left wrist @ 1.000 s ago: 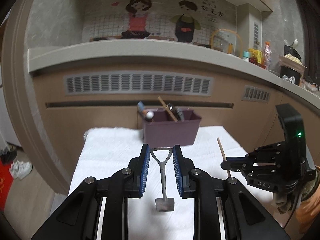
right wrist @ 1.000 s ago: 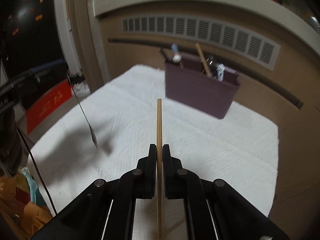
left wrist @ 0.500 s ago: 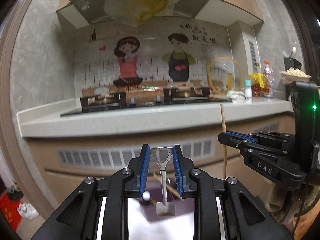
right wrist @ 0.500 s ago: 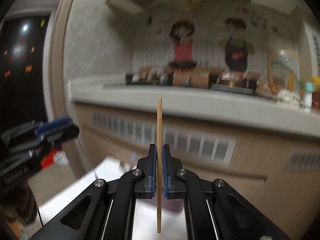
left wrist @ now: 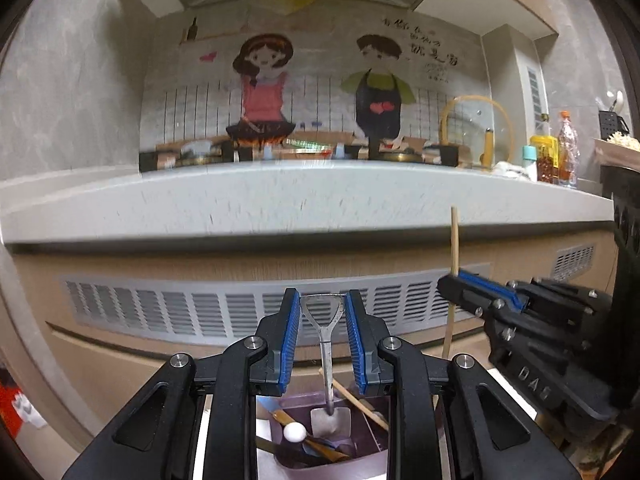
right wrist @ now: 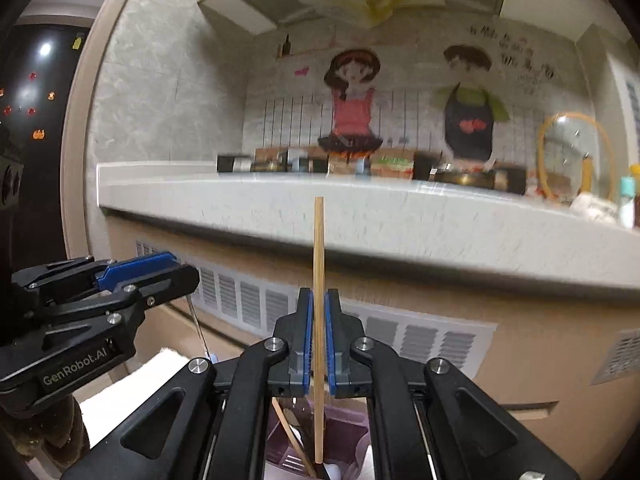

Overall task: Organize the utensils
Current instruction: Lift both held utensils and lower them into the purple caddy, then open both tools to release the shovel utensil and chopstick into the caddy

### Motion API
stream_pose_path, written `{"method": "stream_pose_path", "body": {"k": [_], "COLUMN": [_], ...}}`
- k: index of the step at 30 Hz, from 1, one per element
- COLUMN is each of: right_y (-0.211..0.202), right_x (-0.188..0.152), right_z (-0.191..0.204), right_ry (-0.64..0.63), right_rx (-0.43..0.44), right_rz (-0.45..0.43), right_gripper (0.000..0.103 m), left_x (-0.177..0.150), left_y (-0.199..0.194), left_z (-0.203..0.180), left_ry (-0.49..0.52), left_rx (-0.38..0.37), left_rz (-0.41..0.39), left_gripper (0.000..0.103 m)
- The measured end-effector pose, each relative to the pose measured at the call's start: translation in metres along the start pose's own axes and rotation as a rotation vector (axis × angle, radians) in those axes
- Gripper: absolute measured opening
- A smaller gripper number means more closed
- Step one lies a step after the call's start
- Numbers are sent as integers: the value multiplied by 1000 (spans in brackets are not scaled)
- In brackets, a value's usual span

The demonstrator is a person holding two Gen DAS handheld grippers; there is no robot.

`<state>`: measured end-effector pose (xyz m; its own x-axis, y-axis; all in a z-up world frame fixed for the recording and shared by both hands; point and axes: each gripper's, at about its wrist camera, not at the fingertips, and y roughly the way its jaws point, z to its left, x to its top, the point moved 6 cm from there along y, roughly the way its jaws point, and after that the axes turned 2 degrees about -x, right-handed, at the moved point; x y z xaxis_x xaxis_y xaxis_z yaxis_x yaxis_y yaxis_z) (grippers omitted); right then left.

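Left gripper marked "GenRobot.AI", jaws pinched a small metal spade hanging over the purple bin, right gripper marked "DAS", jaws clamped an upright chopstick above it.

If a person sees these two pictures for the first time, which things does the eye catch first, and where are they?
In the left wrist view, the left gripper holds a small metal shovel-shaped spoon by its looped handle, hanging above the purple utensil bin. In the right wrist view, the right gripper pinches a wooden chopstick upright in the middle, over the same bin. Behind, on the tiled wall above the counter, a cartoon couple stands out.
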<state>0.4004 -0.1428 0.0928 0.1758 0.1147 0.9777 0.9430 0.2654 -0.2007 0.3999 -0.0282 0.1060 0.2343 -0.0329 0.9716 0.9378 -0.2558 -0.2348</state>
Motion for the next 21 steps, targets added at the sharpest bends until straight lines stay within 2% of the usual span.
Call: {"method": "stream_pose_path", "body": {"k": [3,11,21], "right_y": [21,65,84], "right_x": [-20,-76,-123], "right_z": [0,-14,-25], "right_ry": [-3,88,184], "right_rx": [1,38,86], "right_rz": [48,227,360], "right_gripper": [6,6,6], "left_x": [-15,-60,-80], "left_y": [22,69,86], "left_z": [4,10,7], "left_ry": [-18,-66,-73], "left_rx": [1,12,22], "left_rz": [45,170,218], "left_gripper": [24,24,25]}}
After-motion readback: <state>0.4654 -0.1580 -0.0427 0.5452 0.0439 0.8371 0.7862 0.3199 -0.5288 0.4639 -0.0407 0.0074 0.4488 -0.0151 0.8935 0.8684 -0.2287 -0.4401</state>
